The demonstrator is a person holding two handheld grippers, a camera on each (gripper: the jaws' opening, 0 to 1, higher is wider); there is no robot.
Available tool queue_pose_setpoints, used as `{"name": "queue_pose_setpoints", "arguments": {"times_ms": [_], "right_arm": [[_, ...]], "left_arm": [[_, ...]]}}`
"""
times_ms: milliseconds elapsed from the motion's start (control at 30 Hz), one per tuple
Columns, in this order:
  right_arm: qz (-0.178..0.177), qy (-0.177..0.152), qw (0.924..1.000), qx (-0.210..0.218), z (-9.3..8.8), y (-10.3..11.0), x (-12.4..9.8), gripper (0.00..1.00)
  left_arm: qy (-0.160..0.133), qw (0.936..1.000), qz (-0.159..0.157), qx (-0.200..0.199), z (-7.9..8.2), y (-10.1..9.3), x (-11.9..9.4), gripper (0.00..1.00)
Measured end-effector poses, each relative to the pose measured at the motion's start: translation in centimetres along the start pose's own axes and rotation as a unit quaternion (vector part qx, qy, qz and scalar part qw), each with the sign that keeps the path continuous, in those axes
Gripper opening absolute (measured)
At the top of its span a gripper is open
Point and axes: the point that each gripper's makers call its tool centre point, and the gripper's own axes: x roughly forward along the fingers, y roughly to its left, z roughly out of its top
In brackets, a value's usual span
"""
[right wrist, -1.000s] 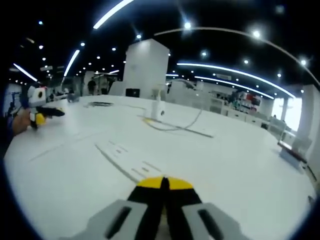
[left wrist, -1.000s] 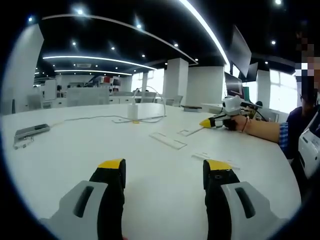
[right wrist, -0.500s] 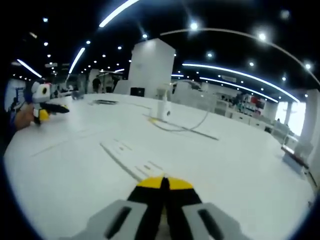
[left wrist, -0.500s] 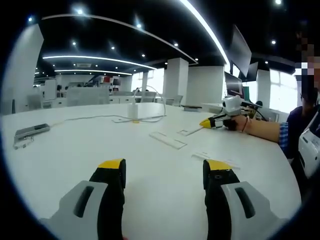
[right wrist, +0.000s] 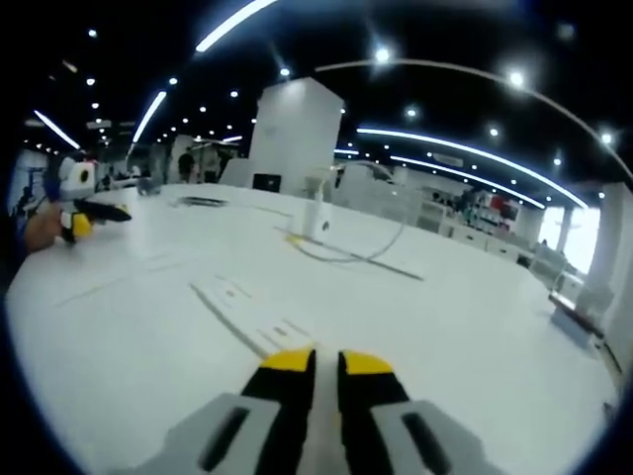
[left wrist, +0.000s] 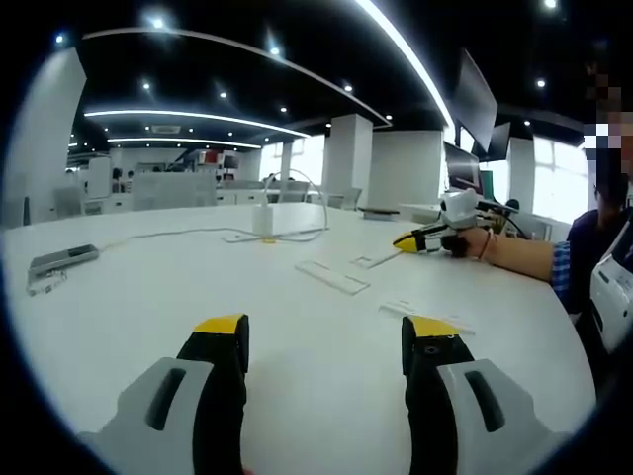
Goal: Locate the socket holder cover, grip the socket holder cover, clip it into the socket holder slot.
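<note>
Two claws hang low over a broad white tabletop point(left wrist: 119, 327) in a big open office with strip lights overhead.

In the left gripper view the left claw point(left wrist: 323, 341) stands with its yellow-tipped jaws wide apart and nothing between them. Ahead of it on the tabletop lie flat, pale, clear plastic pieces: a long rectangular strip point(left wrist: 332, 277) near the middle, a smaller piece point(left wrist: 371, 261) just beyond it, and another flat piece point(left wrist: 420, 314) closer in, just past the right jaw. Which of these is the socket holder cover and which the socket holder I cannot tell; they are thin and hard to read against the white surface. Farther back stands a small white box point(left wrist: 263, 220) with a white cable point(left wrist: 178, 234) trailing off to the left. At the far left edge lies a grey flat device point(left wrist: 61, 259).

Off to the right a person's hand point(left wrist: 473, 242) holds the right claw point(left wrist: 407, 240) just above the tabletop, its yellow tip pointing left toward the plastic pieces.

In the right gripper view the right claw point(right wrist: 326, 360) has its jaws parted by only a narrow slit, gripping nothing. Straight ahead of it lies the long clear strip point(right wrist: 237, 312), lying apart from the jaw tips. The white box point(right wrist: 316, 218) stands beyond, and the left claw point(right wrist: 99, 211) shows at the far left.
</note>
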Motion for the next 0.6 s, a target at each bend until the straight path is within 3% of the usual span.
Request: {"name": "queue_pose_setpoints", "arguments": {"times_ms": [600], "right_arm": [[0.02,-0.001,0.9998,0.007,0.04,0.67,0.17,0.04]], "left_arm": [[0.001,1.0,0.0,0.0,0.02,0.1,-0.01,0.62]]}}
